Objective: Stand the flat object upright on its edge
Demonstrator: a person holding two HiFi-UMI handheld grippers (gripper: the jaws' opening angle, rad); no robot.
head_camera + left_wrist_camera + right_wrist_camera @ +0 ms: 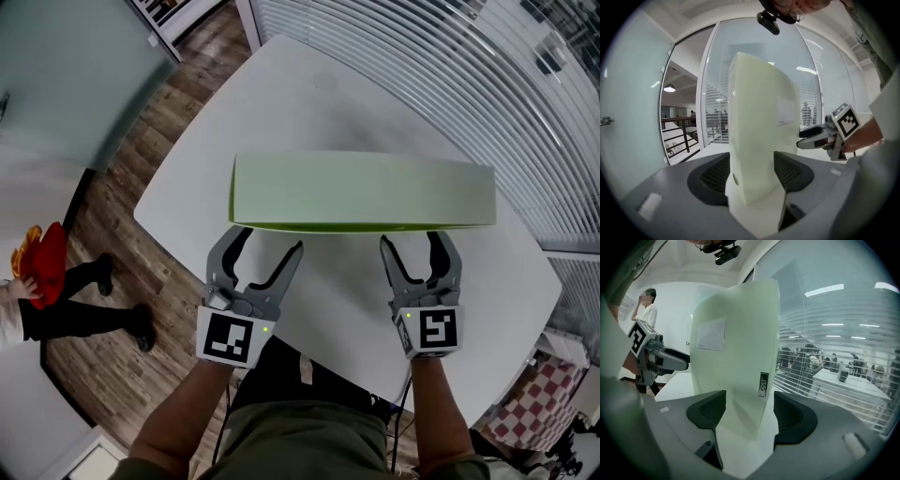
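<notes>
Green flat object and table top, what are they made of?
Green flat object: probably plastic, pale green, satin; faces smooth and even, light seems to glow through it. Table: smooth matte white top, laminate or painted board, can't tell which.

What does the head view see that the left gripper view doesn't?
Only the head view shows the wooden floor and someone's legs. Only the left gripper view shows a railing, a ceiling lamp and a pale label on the green box. Both show the green box standing on its edge and the right tool.
</notes>
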